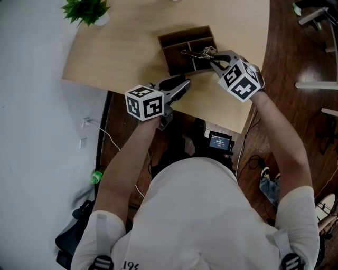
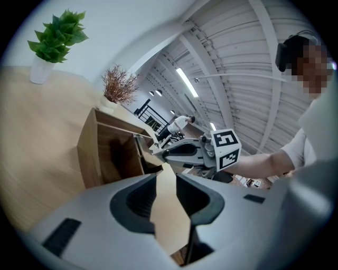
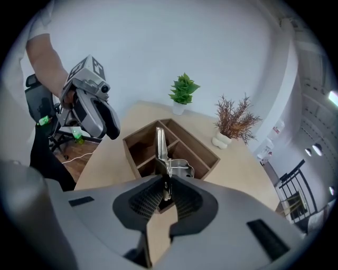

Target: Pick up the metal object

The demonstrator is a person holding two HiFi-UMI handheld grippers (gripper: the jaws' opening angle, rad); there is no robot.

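Here the right tool is clamped on the metal object. In the right gripper view its ribbed pads pinch the lower end of the piece. A long flat strip rises from the jaws, and a curved, looped part sits to one side. From the head view the object hangs over the front compartments of a dark wooden box. Whether it is clear of the dividers cannot be told.

The box stands on a pale wood tabletop and is split into several open compartments.

The left tool is over the near edge of the tabletop, apart from the box. In its own view the jaws stand apart with only bare tabletop showing in the gap. That view also shows the box's side wall and, beyond it, the right tool with the metal piece at the box's top edge.

Each tool carries a cube printed with black-and-white square markers, which are patterns, not letters.

A green plant in a white pot stands at the far corner of the tabletop. A dried reddish plant in a white pot stands further along.

Below the tabletop edge a small lit screen shows, its text too small to read. Dark print at the shirt's hem is cut off by the frame edge.
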